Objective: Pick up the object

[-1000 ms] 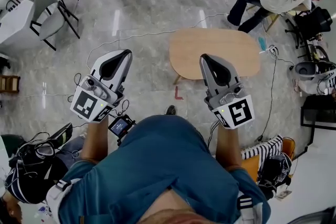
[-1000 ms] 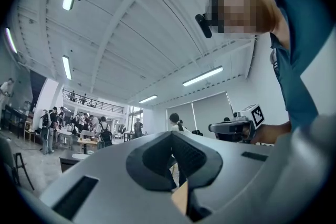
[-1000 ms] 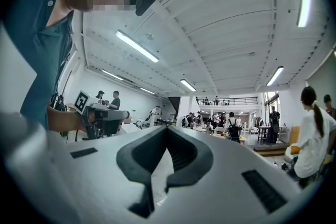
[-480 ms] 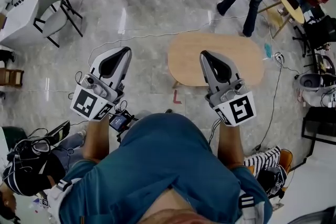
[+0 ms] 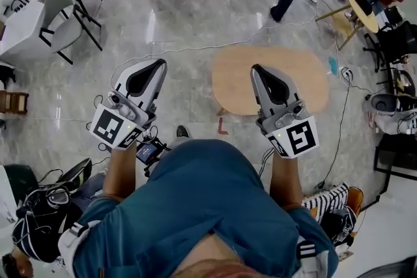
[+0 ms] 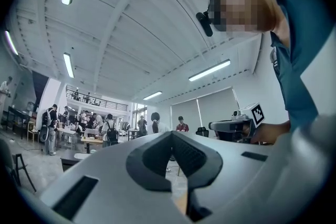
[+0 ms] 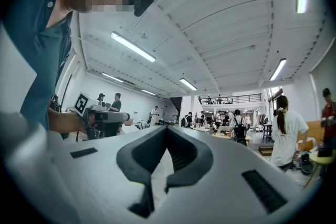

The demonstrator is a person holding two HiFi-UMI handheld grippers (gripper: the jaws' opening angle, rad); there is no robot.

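1. As the head view looks down from above, the left gripper [image 5: 157, 64] and the right gripper [image 5: 257, 68] are seen side by side, well apart, both pointed forward.
2. A wooden table [image 5: 300, 78] is noted ahead of and below the right gripper's tips, off to the right of the left gripper. A small teal item [image 5: 333, 65] is noted at its right end. Whether this is the object to be picked up cannot be told.
3. When the left gripper view is consulted, the jaws are found clenched, tip against tip, with nothing grasped. The right gripper [image 6: 231, 126] is seen to their right, at like height.
4. When the right gripper view is consulted, the jaws are likewise found closed tip to tip and empty. The left gripper [image 7: 107, 115] is seen to their left, and people [image 7: 287, 131] are noted far ahead.
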